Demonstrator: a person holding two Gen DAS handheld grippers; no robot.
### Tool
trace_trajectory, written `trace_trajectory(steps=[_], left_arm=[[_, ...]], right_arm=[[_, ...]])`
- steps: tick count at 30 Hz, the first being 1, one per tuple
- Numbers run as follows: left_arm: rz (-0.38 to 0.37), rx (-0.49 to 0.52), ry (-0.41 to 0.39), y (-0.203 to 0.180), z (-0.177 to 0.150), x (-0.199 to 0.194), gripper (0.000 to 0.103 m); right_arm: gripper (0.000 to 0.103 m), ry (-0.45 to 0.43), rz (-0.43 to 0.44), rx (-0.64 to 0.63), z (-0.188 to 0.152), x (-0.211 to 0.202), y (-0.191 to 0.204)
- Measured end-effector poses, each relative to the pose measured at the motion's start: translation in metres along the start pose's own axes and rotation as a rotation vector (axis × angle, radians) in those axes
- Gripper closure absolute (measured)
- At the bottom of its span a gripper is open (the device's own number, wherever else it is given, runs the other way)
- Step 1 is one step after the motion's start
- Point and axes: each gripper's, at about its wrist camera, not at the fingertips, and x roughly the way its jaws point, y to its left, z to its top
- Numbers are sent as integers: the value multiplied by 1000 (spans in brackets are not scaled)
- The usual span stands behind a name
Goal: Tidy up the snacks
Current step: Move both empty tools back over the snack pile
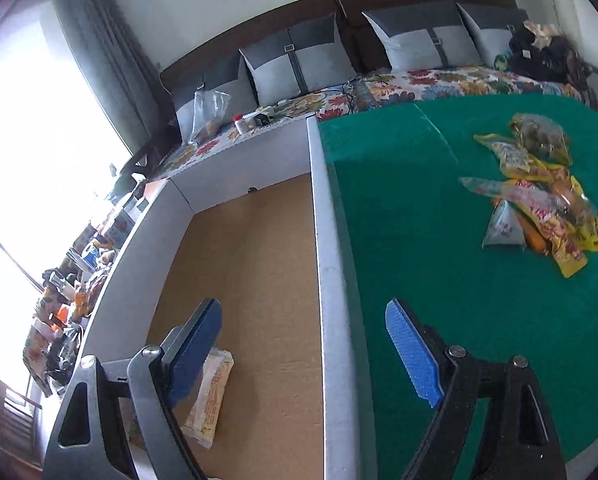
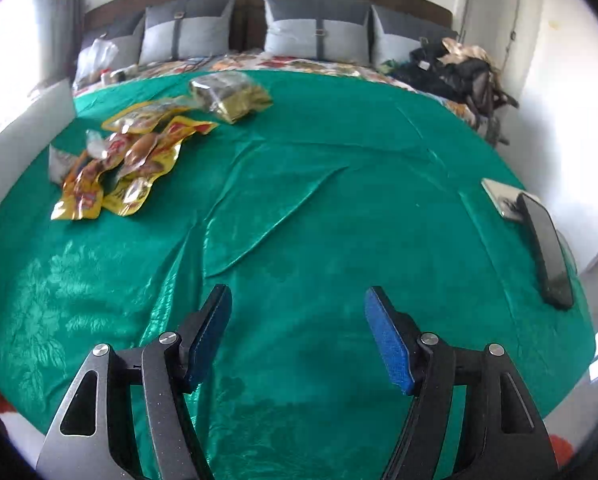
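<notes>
Hovering above a box [image 1: 323, 280], the left gripper [image 1: 303, 344] is holding its jaws spread with nothing between them. Its left pad is hanging over the brown floor of the box; its right pad is hanging over the green cloth [image 1: 419, 260] beyond the white wall. One pale packet [image 1: 213, 396] is lying flat on the box floor, partly hidden behind the left pad. No other item is showing inside the box.

Pointing down at the cloth, the right gripper [image 2: 299, 332] is also keeping its jaws spread and is gripping nothing. Only wrinkled green cloth is lying between its pads.

The snacks [image 2: 127, 152] are sitting in a loose heap on the cloth, well apart from both grippers. In the right wrist view the heap is lying far left; in the left wrist view it is lying far right. Yellow and red packets are overlapping there, with a clear bag [image 2: 229, 94] of dark pieces at the far end of the heap and a small white pouch [image 1: 505, 228] at the near edge.

A dark phone [image 2: 547, 248] is resting near the right border of the cloth. Grey pillows [image 2: 317, 28] are leaning against the headboard behind.
</notes>
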Motion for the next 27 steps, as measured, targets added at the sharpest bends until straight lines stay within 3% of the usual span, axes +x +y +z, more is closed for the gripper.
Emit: trace_trajectory(steps=[4,12,17,19,22,25,27], left_arm=[[18,2,20,-2,-3,-3,19],[-3,-48,61,7,-5,4,17],[-3,-62,61,8,-2,6,15],[36,-100,17,9,0,-4,15],[162,-108,-143,1,5,-40,13],[134,-109,-265,-16,16,-76,1],[69,-107,-300,-32,22,-92,0]], right_arm=[[31,-44,-13,-45,9,10,8],[31,24,7,-115,-4,33,14],[27,46,26,-76,-2,42,2],[27,55,43,-57,-2,44,-1],[24,66,58,-30,-2,46,-6],[21,69,62,-17,-3,47,-8],[20,68,62,-17,-3,48,-7]])
